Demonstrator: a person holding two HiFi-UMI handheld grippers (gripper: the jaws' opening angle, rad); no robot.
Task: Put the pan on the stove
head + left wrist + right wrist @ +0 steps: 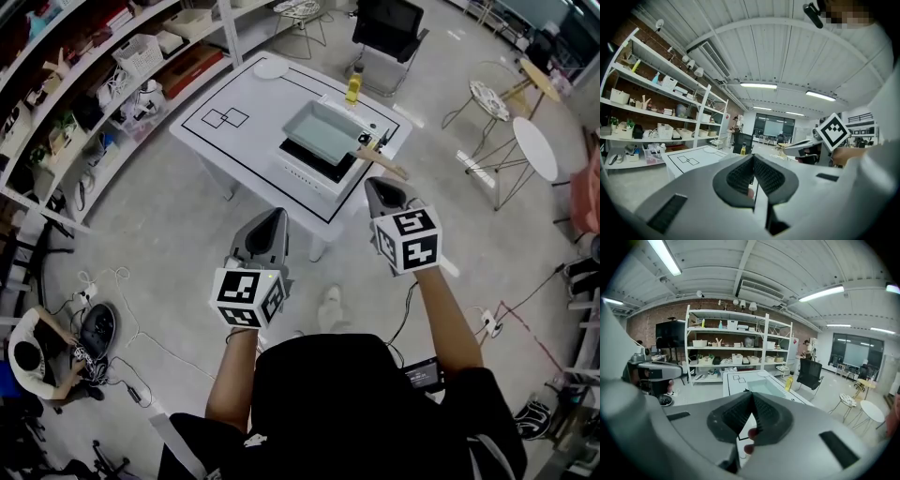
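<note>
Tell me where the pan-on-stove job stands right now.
Done, it seems: the rectangular pan already appears to rest on the black stove on the white table. In hand: nothing; the left gripper and right gripper are both shut and empty, held short of the table. Left: apparently nothing, though whether the pan sits squarely on the stove cannot be judged from here.

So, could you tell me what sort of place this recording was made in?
Probably a research lab or workshop, not a home kitchen: open shelving with storage bins against a brick wall, a white table marked with black lines, and a black office chair.
</note>
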